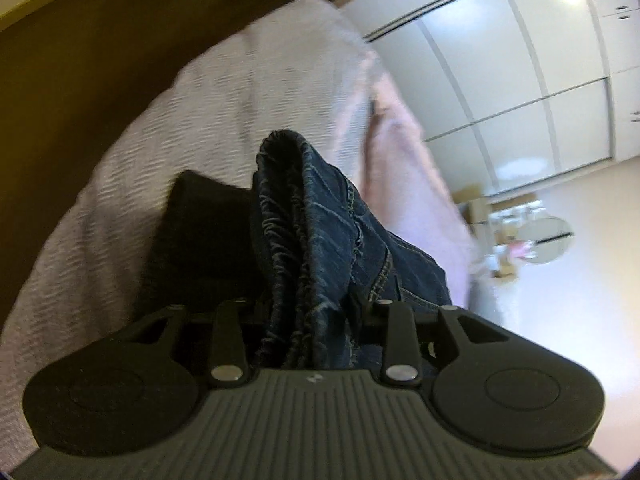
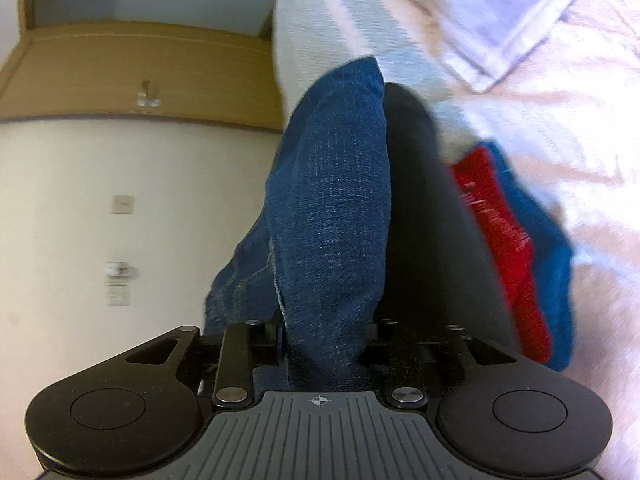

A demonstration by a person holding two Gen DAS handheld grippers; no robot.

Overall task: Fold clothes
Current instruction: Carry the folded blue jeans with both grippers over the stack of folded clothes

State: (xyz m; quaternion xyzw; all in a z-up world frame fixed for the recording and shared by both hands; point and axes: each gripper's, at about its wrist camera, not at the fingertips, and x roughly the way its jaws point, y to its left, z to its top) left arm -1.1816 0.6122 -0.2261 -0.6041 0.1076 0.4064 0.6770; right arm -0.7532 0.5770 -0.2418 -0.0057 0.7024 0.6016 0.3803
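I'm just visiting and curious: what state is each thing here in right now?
Left gripper: shut on jeans.
Right gripper: shut on jeans.
Jeans: bunched, lifted, held by both.
Red and blue cloth: lying on bedspread.
Bedspread: spread out, wrinkled.
Wardrobe doors: closed.

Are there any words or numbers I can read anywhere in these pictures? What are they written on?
No readable text anywhere.
White marks on the red cloth: could be print, too blurred to read.
Small plates on the wall: too small and blurred to tell whether they carry writing.
Cross mark on the right tongs: a symbol, not a word.
Jeans in the left tongs: no label showing.
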